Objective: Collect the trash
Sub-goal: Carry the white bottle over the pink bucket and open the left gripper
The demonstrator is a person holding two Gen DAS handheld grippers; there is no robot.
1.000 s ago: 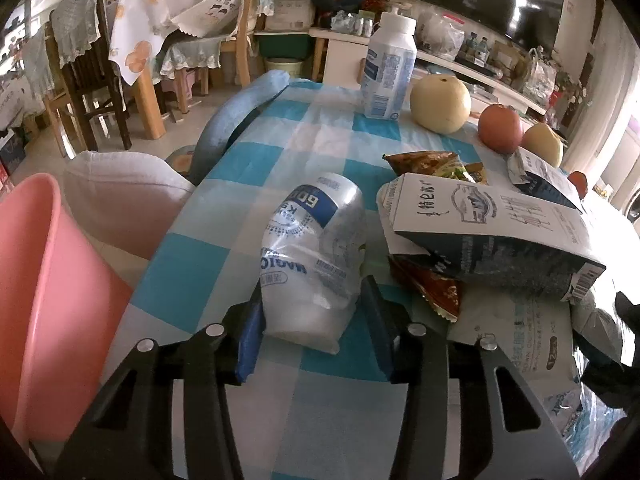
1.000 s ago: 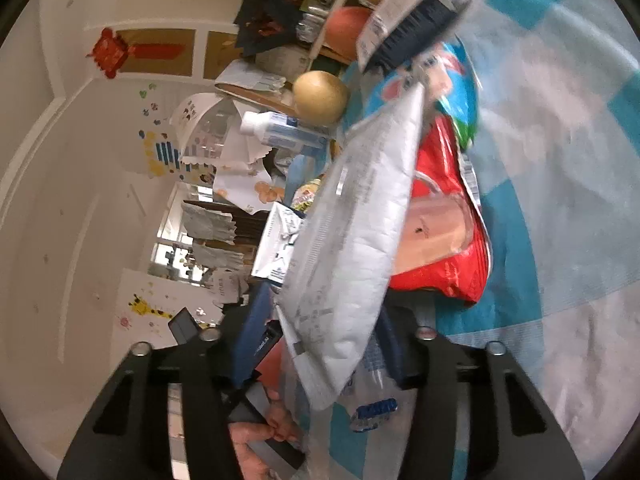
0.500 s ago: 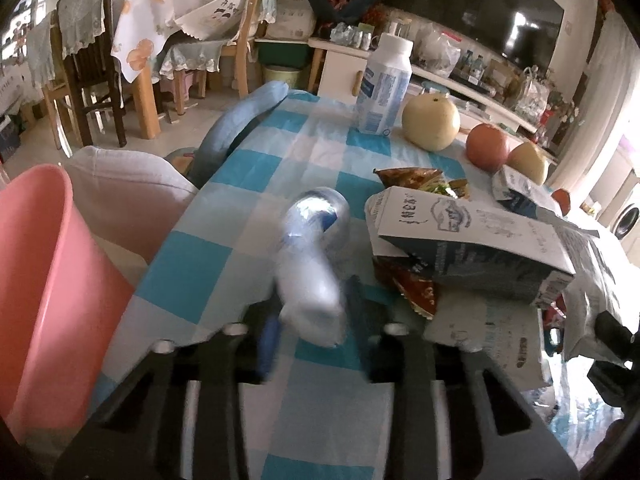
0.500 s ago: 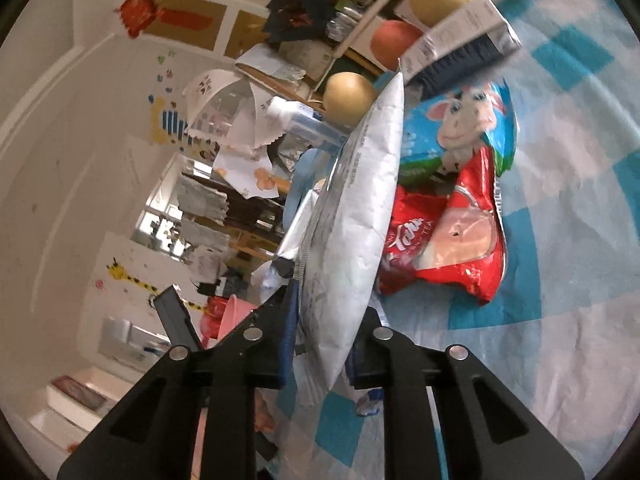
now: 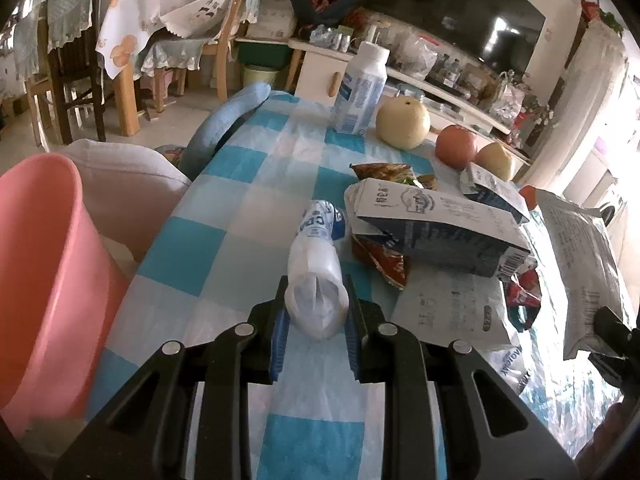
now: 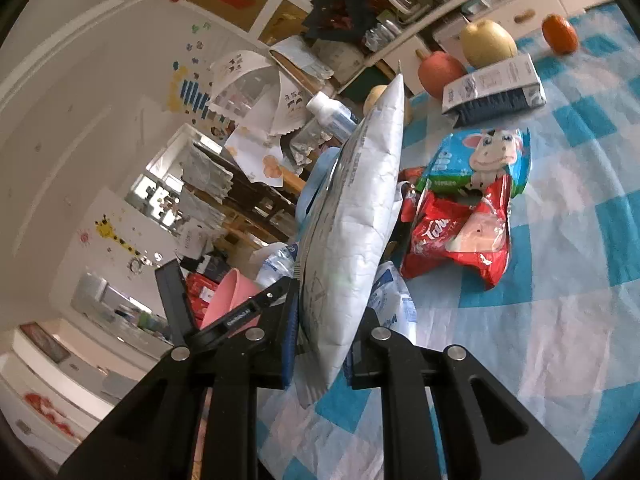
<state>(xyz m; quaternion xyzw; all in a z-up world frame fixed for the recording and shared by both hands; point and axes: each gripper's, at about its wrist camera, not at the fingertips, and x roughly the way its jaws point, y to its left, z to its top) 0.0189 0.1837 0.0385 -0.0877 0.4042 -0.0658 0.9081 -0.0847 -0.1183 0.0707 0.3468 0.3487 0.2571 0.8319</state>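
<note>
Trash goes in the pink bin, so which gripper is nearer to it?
Left. The left gripper, shut on a crushed bottle, is right beside the pink bin. The right gripper, holding a white bag, is farther across the table.

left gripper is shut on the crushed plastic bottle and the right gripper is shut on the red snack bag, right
Not quite. The left gripper is shut on the crushed plastic bottle, but the right gripper is shut on a white pouch, not the red snack bag. The right wrist view shows the red bag lying on the checked tablecloth, untouched.
</note>
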